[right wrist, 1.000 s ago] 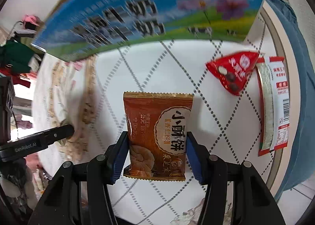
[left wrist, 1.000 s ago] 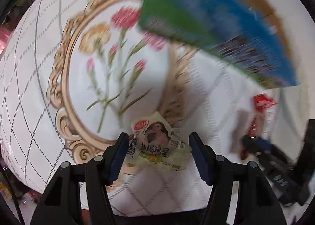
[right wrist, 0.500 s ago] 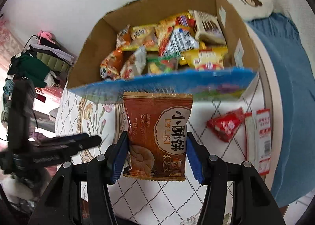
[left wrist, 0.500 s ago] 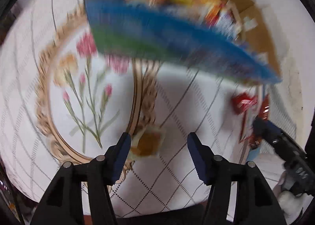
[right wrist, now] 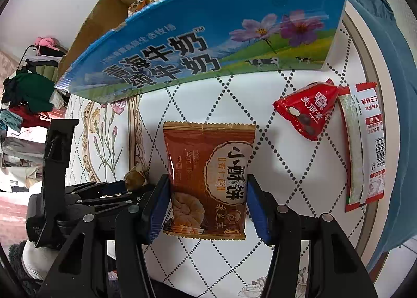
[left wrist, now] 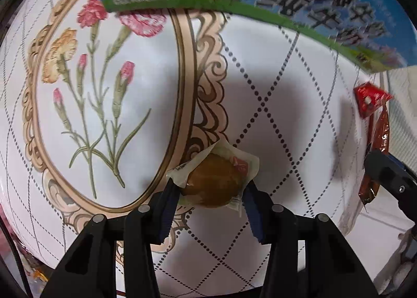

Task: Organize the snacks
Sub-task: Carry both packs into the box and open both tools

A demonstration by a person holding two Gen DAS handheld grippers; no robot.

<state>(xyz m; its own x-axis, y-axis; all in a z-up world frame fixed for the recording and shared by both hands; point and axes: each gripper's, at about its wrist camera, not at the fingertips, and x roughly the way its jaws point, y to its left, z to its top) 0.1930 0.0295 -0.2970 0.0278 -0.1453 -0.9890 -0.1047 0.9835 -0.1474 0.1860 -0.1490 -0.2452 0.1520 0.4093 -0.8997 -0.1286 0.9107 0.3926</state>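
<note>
On the bench (left wrist: 273, 253), under its quilted flower-print cloth, my left tongs (left wrist: 211, 193) point straight down over a small clear-wrapped brown snack (left wrist: 212, 184); the jaws are closing on it, the blue pads at the wrapper's two edges, though I cannot tell that they pinch it firmly yet. It lies on the cloth at the rim of the printed oval frame.

My right tongs (right wrist: 207, 201) are clamped on an orange biscuit packet (right wrist: 208, 178), held upright between the pads above the bench.

Behind both stands the cardboard box (right wrist: 208, 37), blue with milk lettering and flowers on its near wall. Over its edge I can see it already holds a heap of packets, so I judge the sorting well along.

What is left, as far as I can see: the biscuit packet in my right tongs, the brown snack under my left, and two things lying beside each other near the bench's right edge, a red triangular pouch (right wrist: 307, 110) and a long red-and-white sachet (right wrist: 365, 146). The pouch touches or overlaps the sachet's top corner.
</note>
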